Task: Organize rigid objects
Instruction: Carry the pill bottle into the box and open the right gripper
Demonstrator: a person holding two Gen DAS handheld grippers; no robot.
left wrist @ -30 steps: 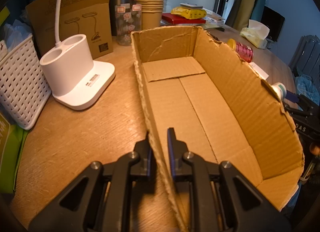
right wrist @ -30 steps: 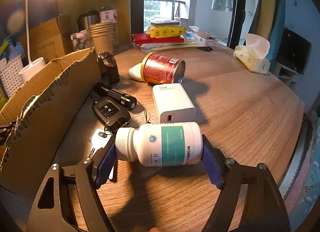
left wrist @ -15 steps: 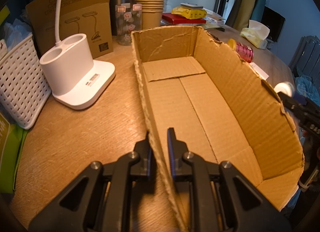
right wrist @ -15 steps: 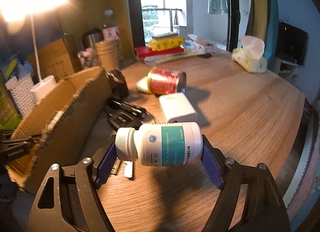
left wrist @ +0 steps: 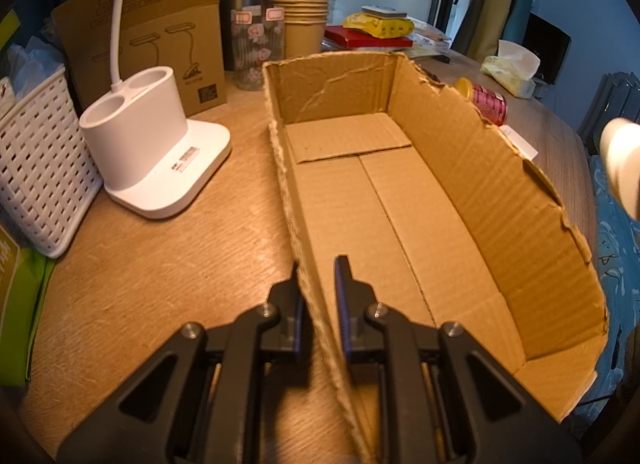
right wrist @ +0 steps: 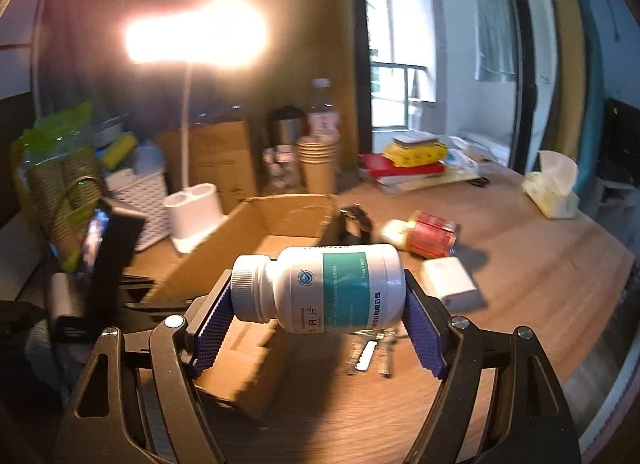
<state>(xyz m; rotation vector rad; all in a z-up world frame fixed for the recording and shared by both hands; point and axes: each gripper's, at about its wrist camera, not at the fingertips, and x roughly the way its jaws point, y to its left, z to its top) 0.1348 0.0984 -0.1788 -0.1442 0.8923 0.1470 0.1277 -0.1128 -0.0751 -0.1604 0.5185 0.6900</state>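
Right gripper (right wrist: 320, 300) clamps a white pill bottle (right wrist: 320, 290) end to end between its blue pads, the bottle lying sideways with its cap to the left, lifted clear of the table (right wrist: 520, 284) above the near corner of the open cardboard box (right wrist: 256, 223). Left gripper (left wrist: 318, 284) is closed on the box's near side wall, one finger inside and one outside, and the box (left wrist: 400, 203) has nothing in it. Beyond the bottle, a red can (right wrist: 434, 234), a white charger (right wrist: 450, 284) and keys (right wrist: 372, 352) lie on the table beside the box.
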